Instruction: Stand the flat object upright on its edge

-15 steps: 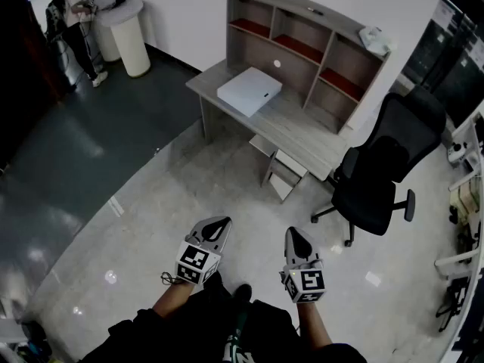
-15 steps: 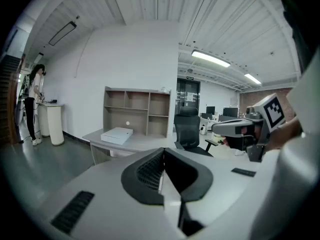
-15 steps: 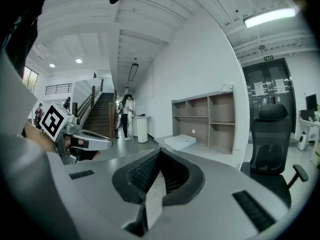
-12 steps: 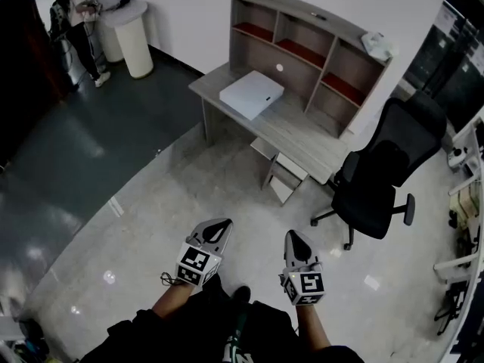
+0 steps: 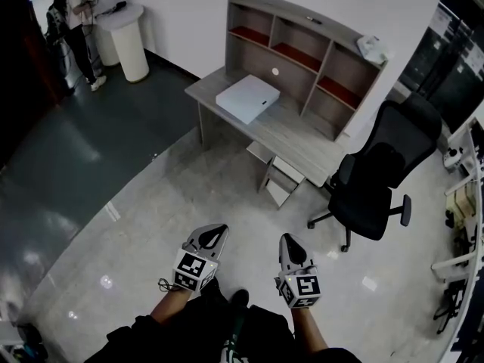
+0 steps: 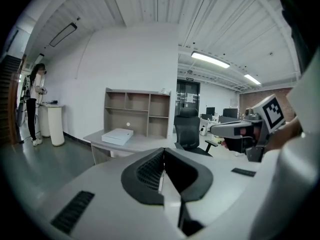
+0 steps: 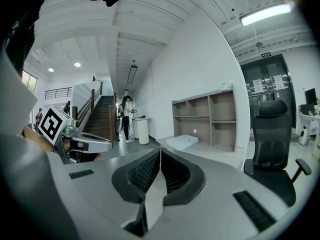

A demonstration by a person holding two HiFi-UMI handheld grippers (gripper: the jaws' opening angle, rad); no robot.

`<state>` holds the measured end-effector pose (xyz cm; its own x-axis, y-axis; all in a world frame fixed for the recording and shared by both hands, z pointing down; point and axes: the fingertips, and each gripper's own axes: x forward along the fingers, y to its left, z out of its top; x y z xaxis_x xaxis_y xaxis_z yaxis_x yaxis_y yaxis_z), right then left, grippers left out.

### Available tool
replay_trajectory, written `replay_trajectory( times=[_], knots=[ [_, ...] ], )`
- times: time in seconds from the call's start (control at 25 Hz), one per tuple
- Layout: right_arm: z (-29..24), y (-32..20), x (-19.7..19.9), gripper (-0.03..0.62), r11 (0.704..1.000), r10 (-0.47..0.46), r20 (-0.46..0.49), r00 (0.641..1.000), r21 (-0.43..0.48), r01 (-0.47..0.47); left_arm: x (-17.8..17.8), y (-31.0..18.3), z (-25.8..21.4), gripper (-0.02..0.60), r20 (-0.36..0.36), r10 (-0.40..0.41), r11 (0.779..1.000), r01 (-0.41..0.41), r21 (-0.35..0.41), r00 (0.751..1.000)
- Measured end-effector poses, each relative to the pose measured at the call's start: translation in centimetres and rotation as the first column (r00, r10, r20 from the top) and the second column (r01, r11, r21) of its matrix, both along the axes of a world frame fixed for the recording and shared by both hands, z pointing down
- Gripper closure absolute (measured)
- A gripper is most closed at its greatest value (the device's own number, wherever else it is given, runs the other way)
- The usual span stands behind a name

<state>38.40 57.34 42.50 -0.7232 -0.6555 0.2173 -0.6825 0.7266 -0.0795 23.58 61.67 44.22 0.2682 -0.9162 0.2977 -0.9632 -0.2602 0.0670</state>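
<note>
A flat white box (image 5: 247, 98) lies on its broad face on the grey desk (image 5: 302, 136), in front of the shelf unit. It also shows small and far off as the white box (image 6: 117, 136) in the left gripper view and the white box (image 7: 182, 142) in the right gripper view. Both grippers hang low in front of the person, well short of the desk. My left gripper (image 5: 214, 234) is shut with nothing in it, its jaws (image 6: 163, 159) pressed together. My right gripper (image 5: 289, 242) is shut and empty too, jaws (image 7: 160, 159) together.
A grey shelf unit (image 5: 302, 44) with red-lined compartments stands on the desk's back. A black office chair (image 5: 378, 180) is right of the desk. A person (image 5: 66, 25) stands by a white round pedestal (image 5: 128, 40) at far left. Glossy floor (image 5: 151, 225) lies between me and the desk.
The head view has shifted slightly; the desk sits a little further left and the two grippers a bit lower in frame. Both grippers stay shut and side by side.
</note>
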Motion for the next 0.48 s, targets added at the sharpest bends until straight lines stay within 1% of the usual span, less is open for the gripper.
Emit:
replay_trajectory(
  times=[0.2,0.48],
  knots=[
    [0.1,0.2,-1.0,0.56,1.0,-0.005,0.0,1.0,-0.001,0.005,-0.9,0.3,0.0,0.571,-0.009,-0.006,1.0,0.006,0.001,1.0],
    [0.3,-0.3,-3.9,0.56,0.999,-0.033,0.002,0.999,-0.022,0.033,-3.1,0.0,-0.1,0.571,-0.016,-0.011,1.0,0.011,0.0,1.0]
  ],
)
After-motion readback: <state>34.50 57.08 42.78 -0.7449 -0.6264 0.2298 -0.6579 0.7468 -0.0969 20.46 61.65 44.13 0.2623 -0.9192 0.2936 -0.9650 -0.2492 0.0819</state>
